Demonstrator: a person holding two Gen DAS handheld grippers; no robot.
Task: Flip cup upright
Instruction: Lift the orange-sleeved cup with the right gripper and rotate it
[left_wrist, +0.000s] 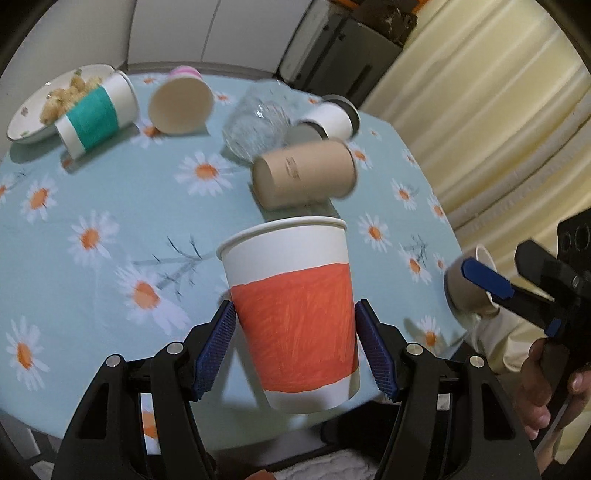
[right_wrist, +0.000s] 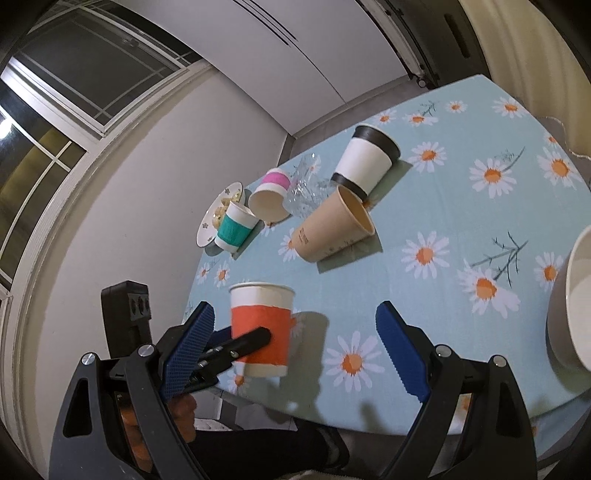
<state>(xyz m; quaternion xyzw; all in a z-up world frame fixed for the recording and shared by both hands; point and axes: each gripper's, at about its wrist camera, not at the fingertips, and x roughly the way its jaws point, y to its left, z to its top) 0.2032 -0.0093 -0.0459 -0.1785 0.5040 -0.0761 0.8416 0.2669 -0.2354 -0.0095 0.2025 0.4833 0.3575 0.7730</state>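
Observation:
A white paper cup with an orange band (left_wrist: 295, 314) stands mouth up, a little tilted, between the blue pads of my left gripper (left_wrist: 295, 347). The pads sit close beside its sides with a small gap on each, so the jaws look just open around it. The same cup shows in the right wrist view (right_wrist: 262, 328) near the table's front edge, with a left finger (right_wrist: 240, 347) across it. My right gripper (right_wrist: 295, 354) is wide open and empty over the tablecloth; in the left wrist view it (left_wrist: 491, 280) is beside a grey cup (left_wrist: 465, 291).
On the daisy tablecloth (left_wrist: 110, 206) lie a tan cup (left_wrist: 306, 173), a green-banded cup (left_wrist: 96, 118), a pink-banded cup (left_wrist: 181, 103), a black-rimmed white cup (left_wrist: 332, 118) and a clear glass (left_wrist: 255, 125), all on their sides. A plate of food (left_wrist: 33, 110) is far left. A grey bowl (right_wrist: 576, 299) is right.

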